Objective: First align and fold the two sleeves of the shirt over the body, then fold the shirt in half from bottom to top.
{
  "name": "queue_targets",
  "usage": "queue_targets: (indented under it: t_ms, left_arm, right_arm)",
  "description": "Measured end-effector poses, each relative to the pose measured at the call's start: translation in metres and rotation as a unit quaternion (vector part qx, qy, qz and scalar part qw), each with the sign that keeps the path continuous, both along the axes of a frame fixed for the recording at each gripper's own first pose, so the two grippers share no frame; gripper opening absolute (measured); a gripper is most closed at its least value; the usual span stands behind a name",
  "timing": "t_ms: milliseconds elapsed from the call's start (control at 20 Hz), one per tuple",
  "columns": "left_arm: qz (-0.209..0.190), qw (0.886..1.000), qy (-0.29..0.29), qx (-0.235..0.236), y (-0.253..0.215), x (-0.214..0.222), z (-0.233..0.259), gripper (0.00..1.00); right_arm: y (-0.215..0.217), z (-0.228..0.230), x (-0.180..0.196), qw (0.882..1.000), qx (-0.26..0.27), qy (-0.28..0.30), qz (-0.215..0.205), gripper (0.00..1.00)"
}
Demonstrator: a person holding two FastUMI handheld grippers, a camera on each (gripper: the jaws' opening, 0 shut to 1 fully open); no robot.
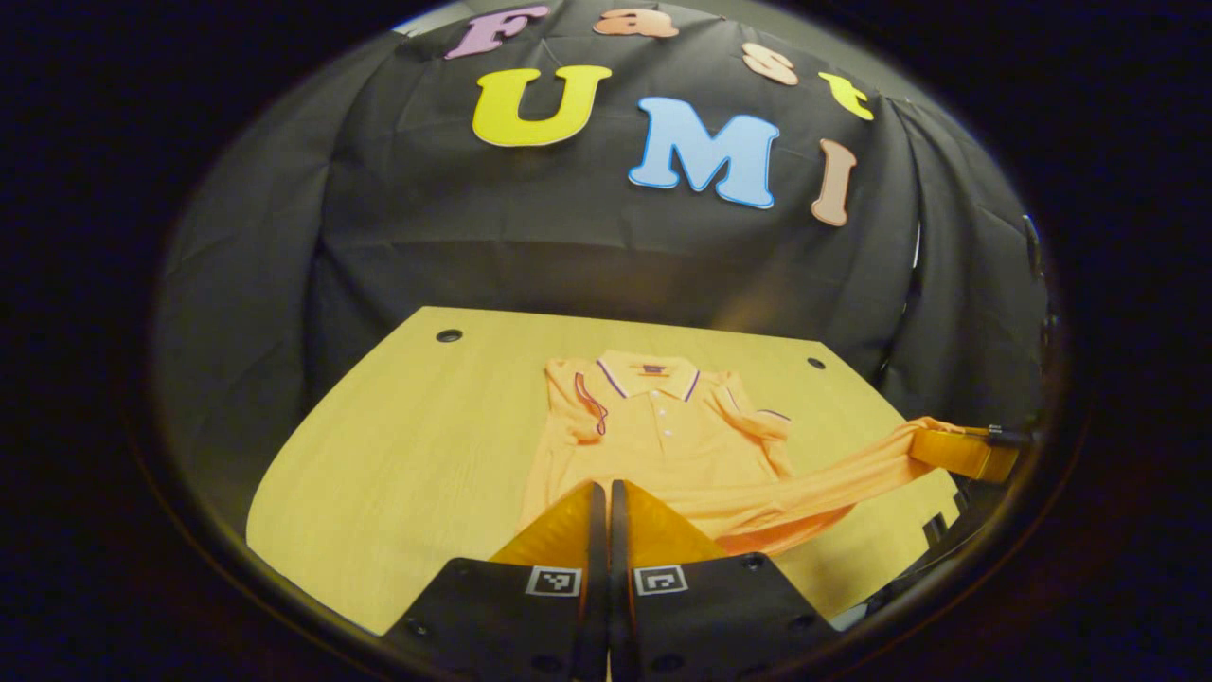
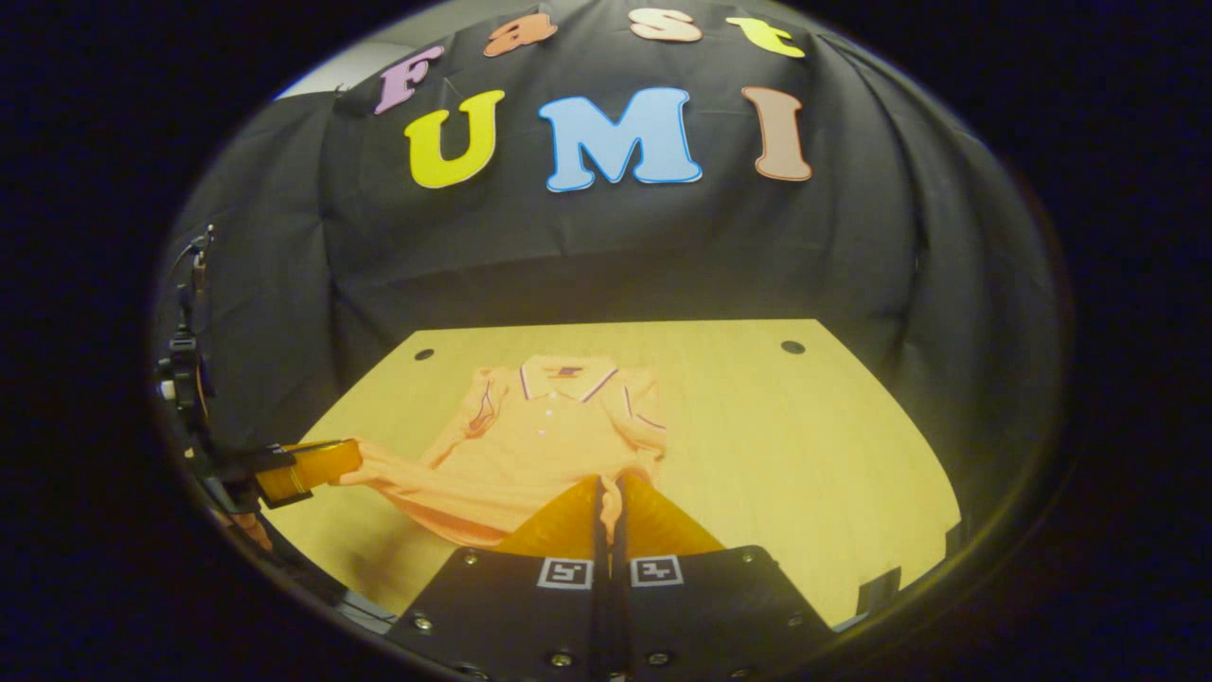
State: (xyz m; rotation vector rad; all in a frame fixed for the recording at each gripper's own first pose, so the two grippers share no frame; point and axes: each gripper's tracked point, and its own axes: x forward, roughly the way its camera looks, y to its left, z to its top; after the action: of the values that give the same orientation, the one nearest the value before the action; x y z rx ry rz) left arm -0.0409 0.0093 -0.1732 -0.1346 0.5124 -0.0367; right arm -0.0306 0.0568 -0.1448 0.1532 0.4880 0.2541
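An orange polo shirt (image 1: 653,445) lies collar-far on the wooden table (image 1: 398,455), both short sleeves folded in over the chest. Its bottom hem is lifted off the table and stretched between the two grippers. My left gripper (image 1: 603,491) is shut on the hem's left corner; it also shows in the right gripper view as the left gripper (image 2: 312,469), with cloth trailing from its fingers. My right gripper (image 2: 609,493) is shut on the hem's right corner, with fabric pinched between its fingers. From the left gripper view, the right gripper (image 1: 956,453) holds the taut hem at far right.
The table (image 2: 805,455) has bare wood on both sides of the shirt (image 2: 540,436) and small dark holes (image 1: 449,335) near its far corners. Black cloth walls stand close behind and beside it. A hand and cable show behind the left gripper.
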Motion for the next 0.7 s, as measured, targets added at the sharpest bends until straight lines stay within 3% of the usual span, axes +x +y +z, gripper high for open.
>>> queue_targets:
  t_ms: [700]
  left_arm:
    - [-0.054, 0.998, -0.025, 0.010, 0.005, 0.198, 0.020, 0.06]
  right_arm:
    - [0.011, 0.017, 0.158, 0.999, -0.032, 0.006, -0.038, 0.00]
